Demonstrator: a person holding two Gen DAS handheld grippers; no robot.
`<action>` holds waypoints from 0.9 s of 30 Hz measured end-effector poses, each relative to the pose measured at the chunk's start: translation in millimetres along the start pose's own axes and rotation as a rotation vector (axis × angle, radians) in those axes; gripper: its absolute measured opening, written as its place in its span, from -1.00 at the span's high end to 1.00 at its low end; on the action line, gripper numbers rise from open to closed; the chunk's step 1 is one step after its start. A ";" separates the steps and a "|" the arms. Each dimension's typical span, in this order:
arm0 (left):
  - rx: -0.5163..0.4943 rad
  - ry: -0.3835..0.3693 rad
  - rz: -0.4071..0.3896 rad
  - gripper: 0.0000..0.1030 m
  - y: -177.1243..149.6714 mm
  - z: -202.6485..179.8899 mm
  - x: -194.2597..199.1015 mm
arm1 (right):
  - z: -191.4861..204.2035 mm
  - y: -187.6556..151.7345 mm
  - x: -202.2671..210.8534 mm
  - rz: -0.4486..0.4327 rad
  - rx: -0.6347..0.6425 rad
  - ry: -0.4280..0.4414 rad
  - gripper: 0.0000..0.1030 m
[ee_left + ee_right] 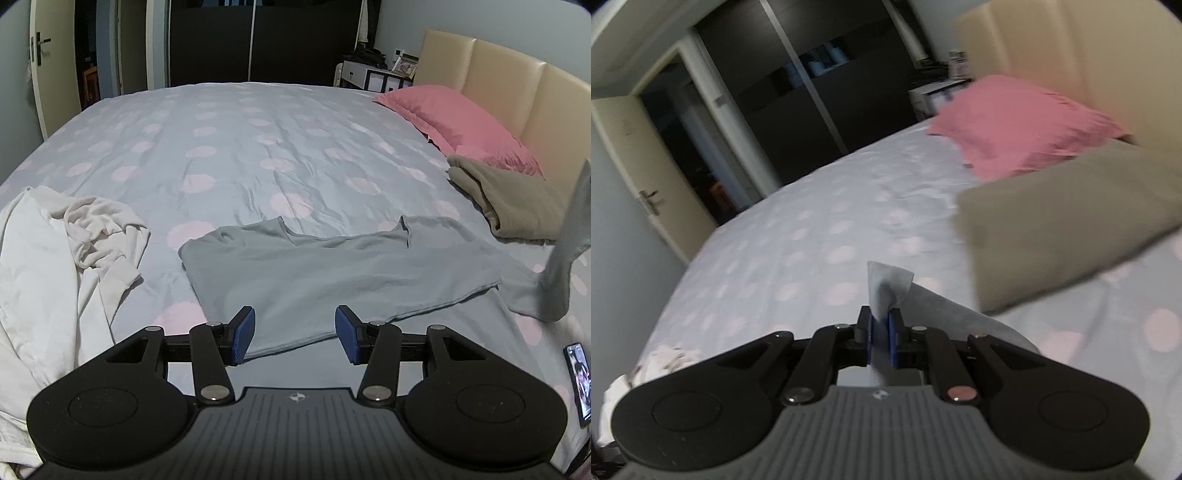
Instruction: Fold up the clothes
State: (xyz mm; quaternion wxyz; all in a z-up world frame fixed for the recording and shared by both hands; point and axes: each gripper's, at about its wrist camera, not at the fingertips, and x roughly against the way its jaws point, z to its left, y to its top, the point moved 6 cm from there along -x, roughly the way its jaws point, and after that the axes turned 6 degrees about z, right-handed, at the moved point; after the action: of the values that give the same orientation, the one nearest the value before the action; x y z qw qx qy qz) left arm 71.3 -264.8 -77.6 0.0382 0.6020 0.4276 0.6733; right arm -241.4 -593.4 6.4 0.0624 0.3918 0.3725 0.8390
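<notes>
A grey T-shirt (pixel 332 273) lies flat on the polka-dot bedspread (pixel 240 147), neckline away from me. My left gripper (pixel 295 334) hovers open just above its near hem, nothing between the blue pads. One side of the shirt (pixel 569 240) is pulled up off the bed at the right edge of the left wrist view. In the right wrist view my right gripper (pixel 881 338) is shut on that grey fabric (pixel 888 286), a corner of which sticks up past the fingertips. That view is motion-blurred.
A rumpled white garment (pixel 74 258) lies at the left. A folded olive-tan garment (pixel 513 206) and a pink pillow (pixel 454 122) sit at the right by the beige headboard (pixel 517 81). A phone (pixel 578 380) rests at the near right edge.
</notes>
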 end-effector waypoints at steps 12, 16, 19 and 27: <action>0.045 -0.034 0.009 0.11 6.5 3.8 -8.9 | 129.0 -32.1 -89.9 0.208 0.156 0.174 0.80; 0.046 -0.043 0.020 0.11 6.9 3.4 -12.6 | 158.2 -56.4 -127.3 0.301 0.221 0.184 0.79; 0.043 -0.055 0.033 0.11 5.6 0.6 -17.7 | 166.7 -74.0 -148.1 0.359 0.242 0.178 0.63; 0.006 -0.091 0.073 0.10 0.5 -14.5 -37.4 | 159.5 -78.6 -160.0 0.380 0.236 0.158 0.37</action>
State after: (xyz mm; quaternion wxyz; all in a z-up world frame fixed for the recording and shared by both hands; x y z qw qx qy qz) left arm 69.5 -294.0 -105.1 0.0312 0.6470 0.4054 0.6450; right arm -34.2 -508.7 -78.0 -0.1724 0.3928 0.3914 0.8141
